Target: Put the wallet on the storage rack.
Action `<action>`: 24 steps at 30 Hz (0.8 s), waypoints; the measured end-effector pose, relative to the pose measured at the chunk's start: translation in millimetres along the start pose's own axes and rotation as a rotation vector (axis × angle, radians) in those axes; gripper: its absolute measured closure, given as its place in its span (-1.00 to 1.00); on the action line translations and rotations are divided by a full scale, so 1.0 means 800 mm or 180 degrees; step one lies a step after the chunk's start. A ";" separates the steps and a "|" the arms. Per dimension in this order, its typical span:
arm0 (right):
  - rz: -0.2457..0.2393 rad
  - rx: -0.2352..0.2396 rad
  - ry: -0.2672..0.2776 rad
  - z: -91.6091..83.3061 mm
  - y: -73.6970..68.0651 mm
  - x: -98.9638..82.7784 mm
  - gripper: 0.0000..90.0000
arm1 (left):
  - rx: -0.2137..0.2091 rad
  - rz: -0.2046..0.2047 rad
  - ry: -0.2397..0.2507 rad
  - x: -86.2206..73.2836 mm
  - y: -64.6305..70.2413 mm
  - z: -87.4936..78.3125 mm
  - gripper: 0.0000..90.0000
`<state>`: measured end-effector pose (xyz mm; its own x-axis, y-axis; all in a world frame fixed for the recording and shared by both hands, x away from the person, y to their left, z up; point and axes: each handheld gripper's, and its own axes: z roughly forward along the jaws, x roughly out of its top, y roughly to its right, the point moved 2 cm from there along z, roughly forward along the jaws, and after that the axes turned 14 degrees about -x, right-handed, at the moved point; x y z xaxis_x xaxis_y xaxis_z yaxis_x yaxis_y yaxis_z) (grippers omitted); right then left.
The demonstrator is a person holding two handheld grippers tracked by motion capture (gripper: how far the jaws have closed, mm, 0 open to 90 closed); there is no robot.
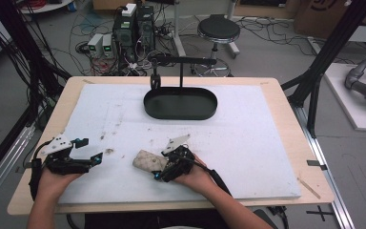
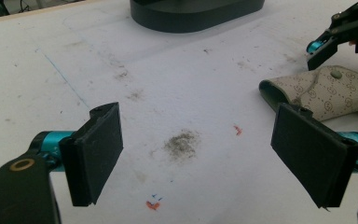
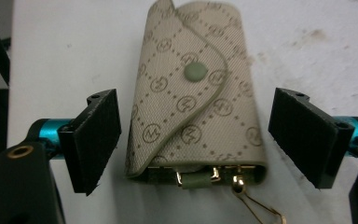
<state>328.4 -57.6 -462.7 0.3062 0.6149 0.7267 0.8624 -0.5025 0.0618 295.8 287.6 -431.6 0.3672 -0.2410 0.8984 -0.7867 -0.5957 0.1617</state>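
Key pouch (image 3: 196, 98), likely soft, light fabric, lies between right gripper's (image 3: 193, 140) spread jaws, best pinched across its flanks; left gripper (image 2: 214, 158) gapes, holding nothing.

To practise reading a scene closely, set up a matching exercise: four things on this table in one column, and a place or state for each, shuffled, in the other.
Things:
1. key pouch
2. black oval tray
3. left gripper
4. right gripper

Places or states:
A. at the far side of the white mat
B. open over a bare, smudged patch of mat
C. lying flat, flap snapped shut
D. open, jaws either side of the pouch

Pairs: 1-C, 2-A, 3-B, 4-D
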 end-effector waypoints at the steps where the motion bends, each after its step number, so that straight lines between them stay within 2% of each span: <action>1: -0.0013 -0.0008 -0.0040 0.003 -0.002 -0.001 -0.62 | 0.0000 0.0000 0.0000 0.000 0.000 0.000 -0.63; 2: -0.0058 -0.0042 -0.0103 0.005 -0.004 -0.001 -0.62 | 0.0000 0.0001 -0.0002 0.000 0.000 0.000 -0.63; 3: -0.0058 -0.0042 -0.0103 0.005 -0.004 -0.001 -0.62 | 0.0000 0.0001 -0.0002 0.000 0.000 0.000 -0.63; 4: -0.0138 -0.0118 -0.0110 0.006 -0.008 0.000 -0.62 | 0.0001 -0.0003 0.0000 0.000 0.000 0.001 -0.63; 5: -0.0162 -0.0133 -0.0112 0.005 -0.009 0.000 -0.62 | -0.0001 0.0002 -0.0006 0.000 0.000 0.001 -0.63; 10: -0.0196 -0.0174 -0.0124 0.006 -0.010 0.000 -0.60 | -0.0008 0.0004 -0.0005 0.000 0.001 0.002 -0.63; 12: -0.0290 -0.0269 -0.0097 0.004 -0.011 -0.001 -0.35 | -0.0015 0.0009 0.0000 0.001 0.001 0.003 -0.63; 16: -0.0237 -0.0198 -0.0078 0.001 -0.007 -0.001 -0.24 | -0.0028 0.0004 -0.0015 0.001 0.001 0.005 -0.63; 21: -0.0208 -0.0208 -0.0106 -0.003 -0.002 -0.002 -0.21 | -0.0038 0.0000 -0.0008 0.002 0.001 0.007 -0.63; 24: -0.0146 -0.0226 -0.0067 -0.011 0.005 -0.002 -0.21 | -0.0060 0.0003 0.0001 0.004 -0.001 0.011 -0.63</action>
<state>328.1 -66.3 -457.6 0.2761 0.6506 0.7074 0.8451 -0.5149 0.1437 301.8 280.5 -432.0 0.3662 -0.2413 0.8987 -0.7962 -0.5811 0.1684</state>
